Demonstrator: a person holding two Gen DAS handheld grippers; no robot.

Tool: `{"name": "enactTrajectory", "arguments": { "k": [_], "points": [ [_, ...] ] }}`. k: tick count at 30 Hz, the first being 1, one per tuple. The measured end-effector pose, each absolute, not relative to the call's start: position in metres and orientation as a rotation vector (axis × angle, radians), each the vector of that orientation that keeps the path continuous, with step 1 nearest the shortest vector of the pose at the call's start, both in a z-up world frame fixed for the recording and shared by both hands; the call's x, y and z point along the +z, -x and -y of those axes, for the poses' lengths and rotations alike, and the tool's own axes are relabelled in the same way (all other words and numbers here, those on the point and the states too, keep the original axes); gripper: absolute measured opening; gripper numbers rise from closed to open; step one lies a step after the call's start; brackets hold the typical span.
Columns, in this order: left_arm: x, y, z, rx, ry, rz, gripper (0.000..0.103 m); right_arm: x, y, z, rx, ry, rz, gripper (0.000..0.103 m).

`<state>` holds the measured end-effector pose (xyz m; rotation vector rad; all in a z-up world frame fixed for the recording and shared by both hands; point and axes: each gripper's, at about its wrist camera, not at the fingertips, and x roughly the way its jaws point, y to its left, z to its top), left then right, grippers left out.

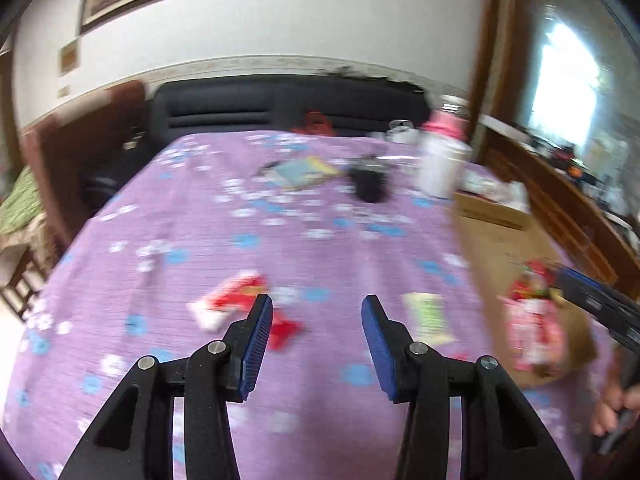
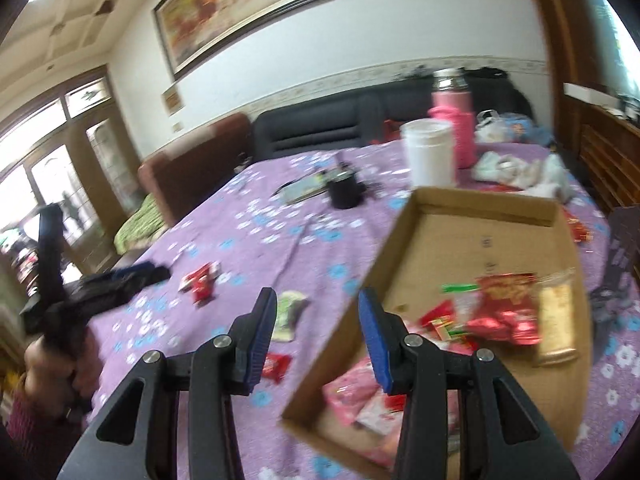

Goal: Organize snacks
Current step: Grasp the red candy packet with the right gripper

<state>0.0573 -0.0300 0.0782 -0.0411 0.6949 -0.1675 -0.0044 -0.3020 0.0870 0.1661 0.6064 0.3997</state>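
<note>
Both tongs are seen released, nothing between their blue pads: the left gripper point(image 1: 317, 312) is held over the purple flowered tablecloth point(image 1: 248, 240), the right gripper point(image 2: 317, 306) at the near left rim of the shallow brown cardboard box point(image 2: 484, 236). Red and pink snack packets point(image 2: 504, 312) are piled in the box's near half. A red-and-white packet point(image 1: 228, 300) and a green packet point(image 1: 430, 316) lie loose on the table beside it.

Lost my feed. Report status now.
Left gripper and right gripper open, empty. Cardboard box part-filled; red packets and green packet loose on the purple cloth. Nothing blocking.
</note>
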Motion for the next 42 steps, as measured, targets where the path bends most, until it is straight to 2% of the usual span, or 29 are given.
{"name": "enactTrajectory", "arguments": {
  "k": [8,18,22,25,26,27,28,35,42],
  "points": [
    [0.041,-0.085,-0.067,-0.042,0.282,-0.726,0.049,0.074,-0.004,0.241,0.590,-0.156,-0.756,0.041],
    [0.048,-0.080,-0.089,0.038,0.269,-0.644,0.050,0.056,-0.061,0.096,0.562,0.065,-0.904,0.041],
    [0.044,-0.082,-0.100,0.046,0.319,-0.669,0.049,0.042,-0.083,0.062,0.507,0.159,-0.923,0.041],
    [0.043,-0.081,-0.101,0.047,0.325,-0.674,0.049,0.030,-0.096,0.050,0.456,0.196,-0.941,0.041],
    [0.044,-0.081,-0.100,0.046,0.324,-0.671,0.049,0.025,-0.100,0.049,0.442,0.204,-0.954,0.037],
    [0.045,-0.080,-0.100,0.045,0.323,-0.666,0.049,0.018,-0.105,0.049,0.417,0.208,-0.977,0.028],
    [0.046,-0.080,-0.099,0.048,0.322,-0.663,0.049,0.016,-0.110,0.051,0.412,0.195,-0.983,0.027],
    [0.047,-0.081,-0.101,0.059,0.331,-0.666,0.049,0.027,-0.147,0.058,0.299,0.154,-0.916,0.026],
    [0.045,-0.083,-0.107,0.069,0.359,-0.680,0.049,0.016,-0.169,0.034,0.399,0.112,-0.933,0.026]
  ]
}}
